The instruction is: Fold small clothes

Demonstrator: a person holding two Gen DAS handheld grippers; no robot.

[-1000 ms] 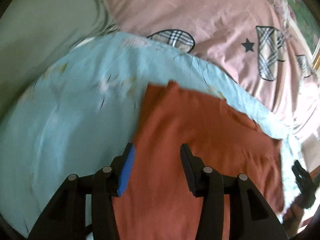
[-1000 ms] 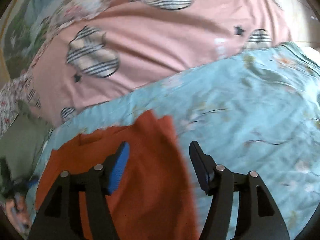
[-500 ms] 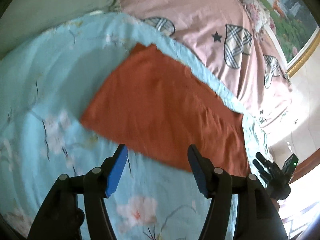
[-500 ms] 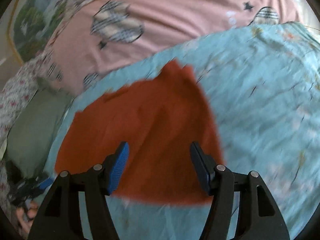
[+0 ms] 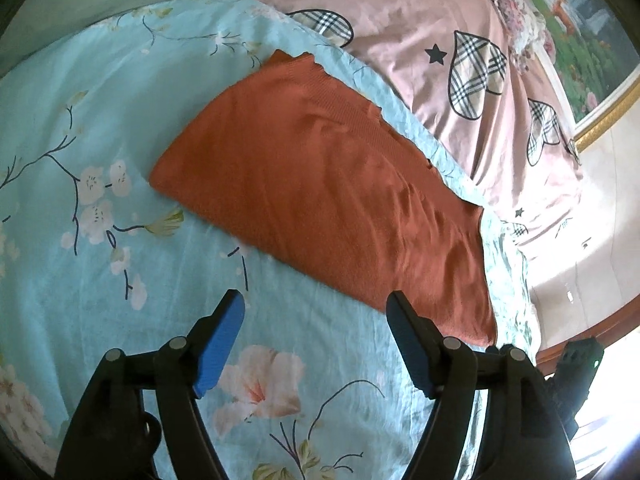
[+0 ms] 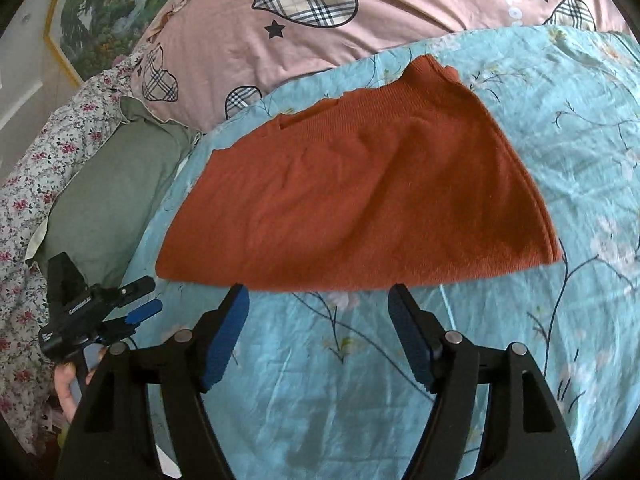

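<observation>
From the left wrist view, we see our left gripper (image 5: 316, 308) with its jaws spread wide and nothing between them; they have just been opening, and they hang over the blue flowered sheet (image 5: 100, 120), just short of the near edge of the orange garment (image 5: 320, 184). The garment lies flat and folded on the sheet, its far edge close to the pink quilt (image 5: 420, 20). The risk we judge here is that a grab at the near edge would pinch the sheet along with the garment, since the two lie flush, and a lift would then drag the bedding and undo the fold. From the right wrist view, our right gripper (image 6: 318, 300) is likewise spread and empty, its jaws having just been opening, with its fingertips right at the garment's near edge. The right-hand edge shows stacked layers, so we think a shallow pinch could catch only the top layer and peel it apart. The far edge looks uneven, so a further fold could come out skewed. The left gripper shows low at the left beside a green pillow (image 6: 112, 184), well clear, so a clash seems unlikely unless both reach for the same corner.
</observation>
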